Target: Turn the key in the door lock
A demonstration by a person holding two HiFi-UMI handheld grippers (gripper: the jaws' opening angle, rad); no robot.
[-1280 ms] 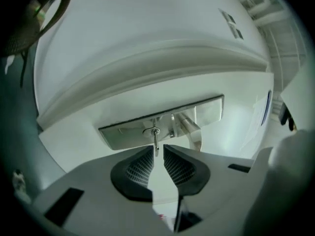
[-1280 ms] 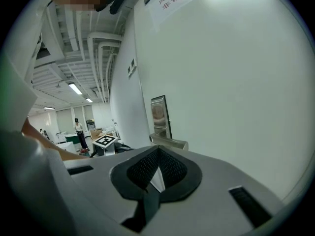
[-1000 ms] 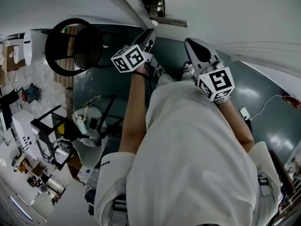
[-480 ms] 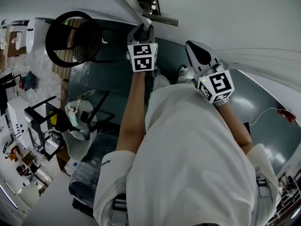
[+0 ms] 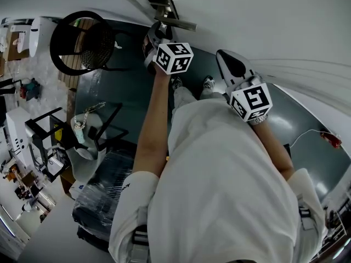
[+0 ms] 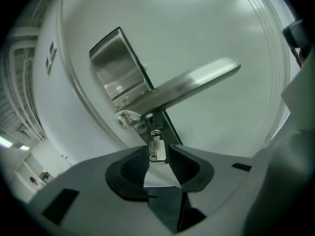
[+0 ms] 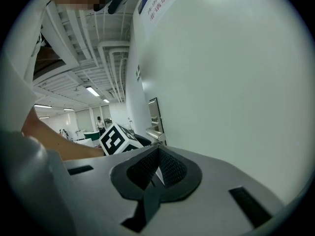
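A small silver key [image 6: 157, 146] sticks out of the lock below the door's metal lever handle [image 6: 187, 85], on the long steel lock plate [image 6: 115, 70]. My left gripper [image 6: 159, 156] is right at the key, which sits between the pads. The jaws have just been opening; a thin gap shows beside the key and the pads do not press it. In the head view the left gripper [image 5: 159, 30] reaches up under the handle [image 5: 178, 23]. My right gripper [image 5: 226, 59] hangs shut and empty beside the white door [image 7: 236, 82], to the right of the lock.
A black mesh chair [image 5: 82, 43] stands left of the door on the dark floor. Benches and clutter fill the far left [image 5: 33, 147]. A white cable [image 5: 307, 133] lies on the floor at right. The person's shoes [image 5: 192, 84] stand close to the door.
The left gripper has moved up to the lock under the handle and rolled, its marker cube showing a different face. The right gripper has shifted only slightly.
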